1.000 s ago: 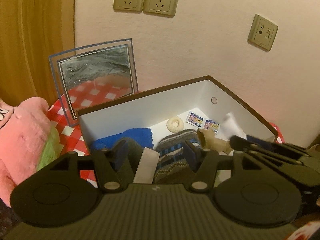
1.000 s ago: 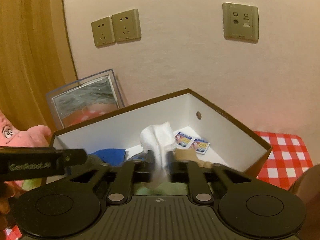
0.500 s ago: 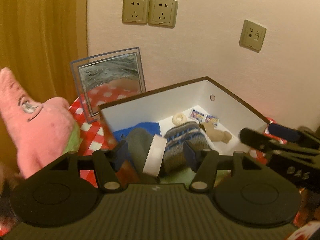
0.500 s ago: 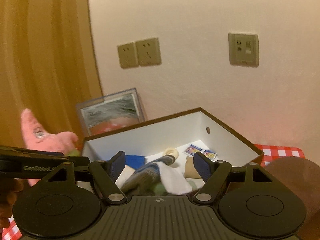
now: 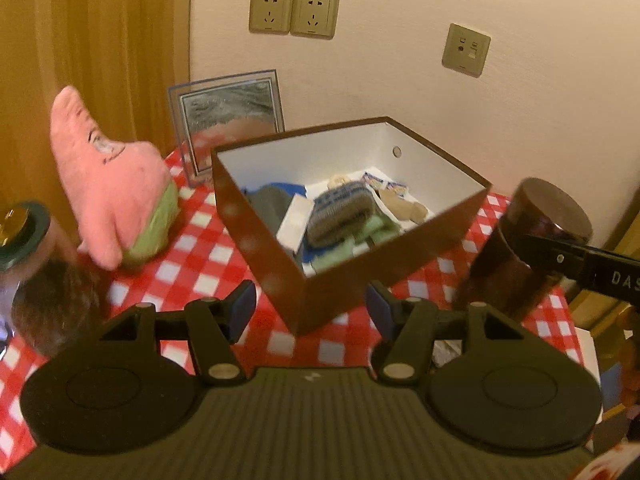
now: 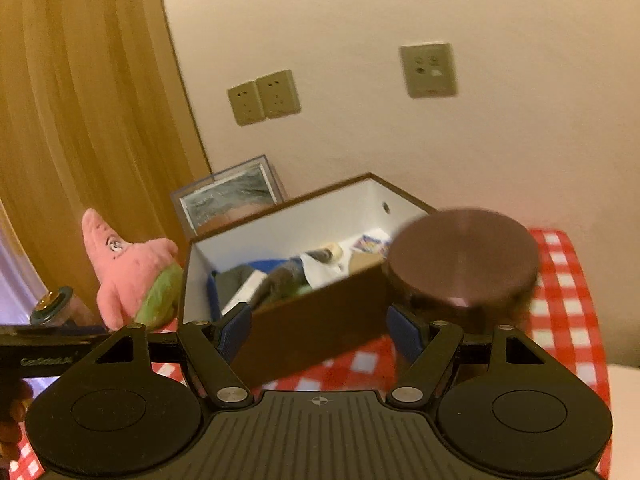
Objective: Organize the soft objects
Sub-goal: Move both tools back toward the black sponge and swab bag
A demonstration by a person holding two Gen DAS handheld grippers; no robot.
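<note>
A brown box point(image 5: 280, 256) point(image 6: 320, 320) with a white inside stands on the red-checked tablecloth point(image 5: 192, 264). It holds soft things: a striped knitted piece point(image 5: 340, 212), grey and blue cloth point(image 5: 272, 200), green cloth point(image 5: 360, 240) and a white cloth point(image 6: 320, 270). A pink star plush point(image 5: 116, 184) point(image 6: 128, 268) sits left of the box. My left gripper point(image 5: 310, 308) is open and empty, back from the box's near corner. My right gripper point(image 6: 318, 330) is open and empty too, in front of the box's near wall.
A dark brown round container point(image 5: 524, 248) point(image 6: 464, 264) stands right of the box. A framed picture point(image 5: 228, 116) leans on the wall behind. A lidded glass jar point(image 5: 20, 232) is at the far left. Wall sockets point(image 5: 294, 14) are above; a wooden panel lies left.
Both grippers have pulled back from over the box toward the table's near side. The right gripper opened and let go of the white cloth, which now lies in the box.
</note>
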